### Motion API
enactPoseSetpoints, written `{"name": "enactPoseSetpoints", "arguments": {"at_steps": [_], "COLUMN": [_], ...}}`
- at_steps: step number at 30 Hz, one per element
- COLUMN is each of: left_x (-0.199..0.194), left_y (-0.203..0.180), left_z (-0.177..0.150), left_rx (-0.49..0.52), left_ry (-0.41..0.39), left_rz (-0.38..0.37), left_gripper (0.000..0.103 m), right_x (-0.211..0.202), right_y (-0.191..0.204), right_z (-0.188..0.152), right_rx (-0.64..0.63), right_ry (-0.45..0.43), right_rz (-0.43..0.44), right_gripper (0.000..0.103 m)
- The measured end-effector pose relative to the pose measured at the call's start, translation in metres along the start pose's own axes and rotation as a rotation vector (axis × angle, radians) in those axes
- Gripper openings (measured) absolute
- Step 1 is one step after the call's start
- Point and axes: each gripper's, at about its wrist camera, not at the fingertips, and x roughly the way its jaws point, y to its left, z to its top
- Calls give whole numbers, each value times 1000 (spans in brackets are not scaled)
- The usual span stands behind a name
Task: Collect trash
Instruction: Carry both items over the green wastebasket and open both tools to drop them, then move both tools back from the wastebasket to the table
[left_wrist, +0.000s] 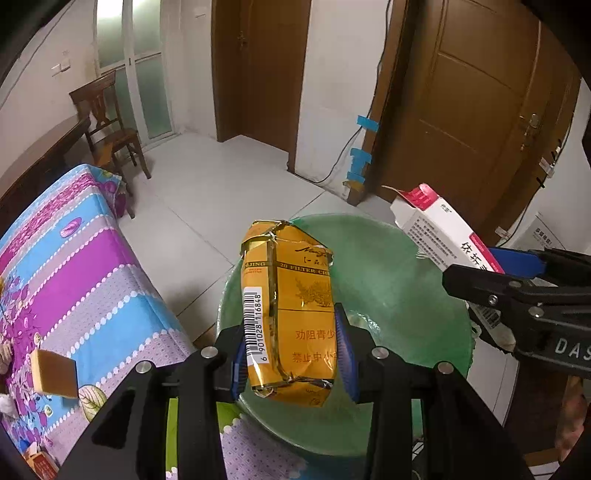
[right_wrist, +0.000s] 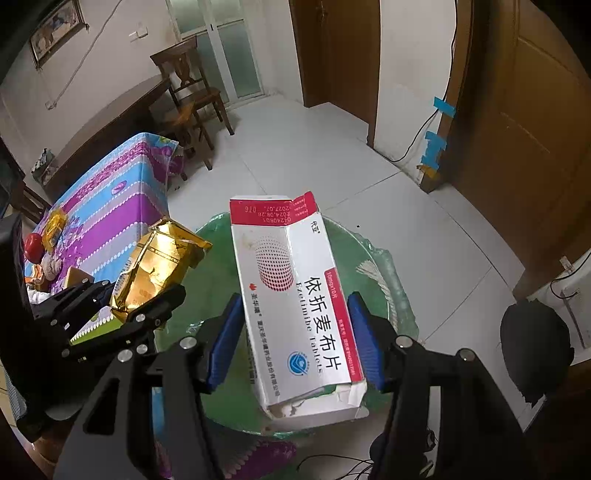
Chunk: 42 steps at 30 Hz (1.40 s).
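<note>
My left gripper (left_wrist: 293, 352) is shut on a crumpled gold cigarette pack (left_wrist: 291, 310) and holds it above the green-lined trash bin (left_wrist: 399, 295). My right gripper (right_wrist: 297, 341) is shut on a white and red medicine box (right_wrist: 295, 306), torn open at both ends, and holds it over the same bin (right_wrist: 207, 280). In the right wrist view the left gripper (right_wrist: 146, 297) with the gold pack (right_wrist: 159, 266) is at the left of the bin. In the left wrist view the right gripper (left_wrist: 496, 269) with the box (left_wrist: 439, 229) is at the right.
A table with a striped purple, blue and grey cloth (left_wrist: 85, 266) stands left of the bin. On it lie a tan sponge (left_wrist: 53, 373), a gold wrapper (right_wrist: 53, 225) and a red round object (right_wrist: 33, 245). A wooden chair (left_wrist: 110, 125) and brown doors (left_wrist: 480, 110) stand behind.
</note>
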Motion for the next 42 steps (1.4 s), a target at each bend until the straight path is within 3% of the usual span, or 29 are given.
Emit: {"name": "enactPoseSetpoints", "arguments": {"at_steps": [3,4,5,6,25,28,37,42], "left_x": [-3,-2,-2,-4,-24,-34,-76,-100], "left_y": [1,4,8,13,11,12,23,37], "left_z": [-1,0,0,1,-9,-12,-37,-59], "left_rx": [5,-11,-28,-48,-3,-17,-55,-105], "left_ry": [1,7,6,-15,-74,-109,-216,-260], "left_rz": [0,-2,1,1,106,141,258,316], "left_gripper": [45,51,66,67,67,67,67,70], "right_x": [3,4,5,6,1,-8,-47,-63], "right_y": [-2,-2,-2,-3,-2,-1,29,47], "right_z": [3,4,5,7,-1,-4,-29,-46], "right_rx": [10,6,3,8,30,29,-7,-14], "right_ry": [14,17,17,16,-17,-79,-375,-485], "right_rz": [0,2,-16,-39,-59,-84,-152,-150], "right_gripper": [60,60,65,68,68,68,68,68]}}
